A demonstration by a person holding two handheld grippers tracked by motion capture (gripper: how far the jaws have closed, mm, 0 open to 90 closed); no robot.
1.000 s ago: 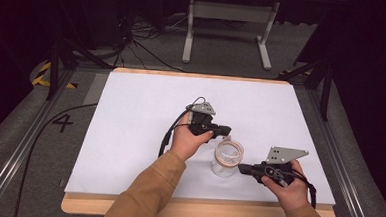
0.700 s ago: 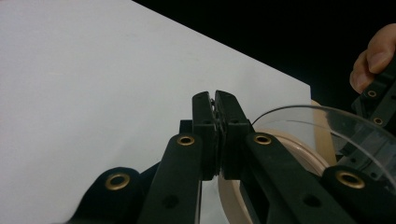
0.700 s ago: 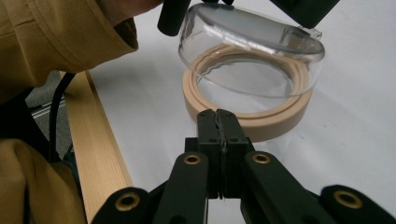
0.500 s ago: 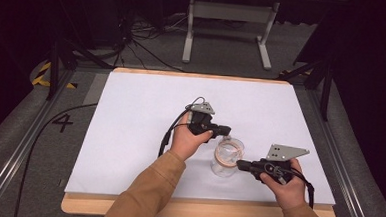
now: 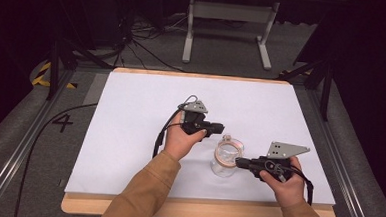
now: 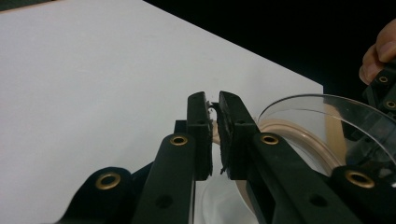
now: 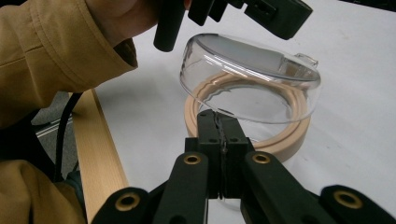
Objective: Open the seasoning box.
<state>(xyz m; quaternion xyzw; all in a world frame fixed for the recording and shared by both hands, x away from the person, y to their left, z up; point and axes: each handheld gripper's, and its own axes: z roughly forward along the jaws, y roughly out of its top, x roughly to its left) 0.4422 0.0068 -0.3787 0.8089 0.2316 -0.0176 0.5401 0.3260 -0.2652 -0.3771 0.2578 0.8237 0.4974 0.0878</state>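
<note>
A clear glass jar with a beige rubber sealing ring (image 5: 224, 162) is stood on the white sheet-covered surface (image 5: 129, 135), near the front edge and between the two hands. Its domed clear glass lid (image 7: 252, 74) is seen in the right gripper view lifted off the ring and tilted, higher on the side toward the person's tan sleeve (image 7: 51, 51), so that a gap is opened above the beige ring (image 7: 292, 135).

The left gripper (image 6: 212, 135) is brought to the jar from the far left side, and its jaws are nearly pressed together on something thin at the lid's edge; a small clear tab (image 7: 306, 59) is seen on the lid's rim in the right gripper view, but whether this is what is pinched cannot be told for certain. The lid is judged to be held up by this pinch, since nothing else is seen supporting it at that angle.

The right gripper (image 7: 218, 126) is laid low and level from the right, with its jaws pressed tightly together at the jar's near rim. Whether a piece of the rim or the ring is caught between them cannot be told. This hold is judged to serve as a brace, so that the jar body is kept down and steady while the lid is raised by the other hand.
</note>
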